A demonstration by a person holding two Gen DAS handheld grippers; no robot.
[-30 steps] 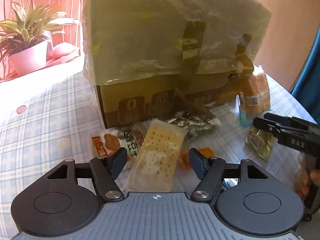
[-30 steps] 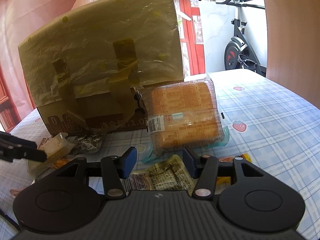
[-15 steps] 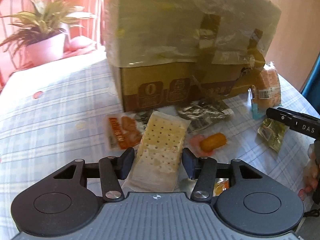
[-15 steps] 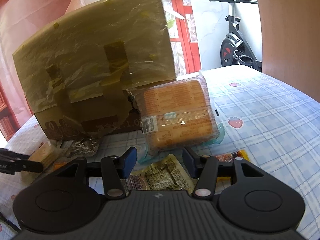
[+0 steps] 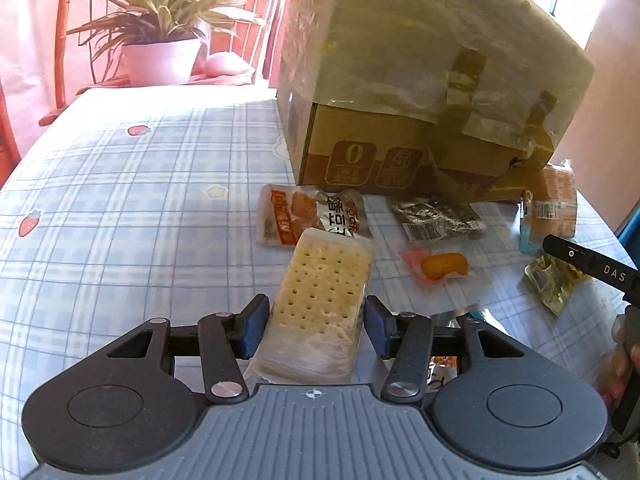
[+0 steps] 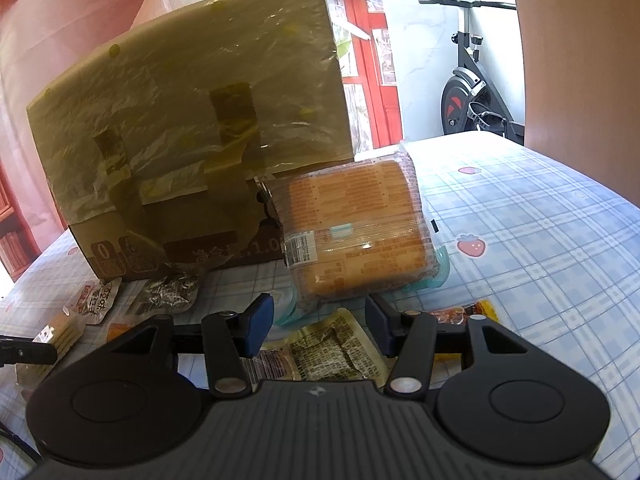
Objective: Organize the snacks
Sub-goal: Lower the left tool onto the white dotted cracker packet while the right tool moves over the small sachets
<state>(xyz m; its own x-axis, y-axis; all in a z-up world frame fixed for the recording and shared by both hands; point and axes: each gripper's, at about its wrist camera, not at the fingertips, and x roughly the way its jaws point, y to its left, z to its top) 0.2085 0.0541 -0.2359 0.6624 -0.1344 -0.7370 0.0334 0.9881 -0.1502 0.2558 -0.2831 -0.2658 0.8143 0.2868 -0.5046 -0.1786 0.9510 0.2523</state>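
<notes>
My left gripper [image 5: 316,322] is shut on a clear packet of pale crackers [image 5: 324,284], pads pressed on its long sides, above the checked tablecloth [image 5: 140,220]. That packet [image 6: 60,332] also shows at the left edge of the right wrist view. My right gripper [image 6: 320,316] is closed on the lower end of an orange wrapped snack pack [image 6: 352,228], which stands upright against the tall plastic-covered cardboard box [image 6: 180,120]. From the left wrist view, the box [image 5: 400,80] rises behind the snacks, with the orange pack [image 5: 554,200] at its right corner.
Loose snacks lie in front of the box: an orange-and-white packet [image 5: 288,220], a silver packet [image 5: 436,220], a small orange piece in clear wrap [image 5: 440,266] and a green packet [image 5: 554,284]. A potted plant [image 5: 160,40] stands beyond the table's far left. An exercise bike [image 6: 476,92] is behind the table.
My left gripper has closed on the cracker packet and carried it leftward, so the box now sits further right. The right gripper still holds the orange pack in the same place.
</notes>
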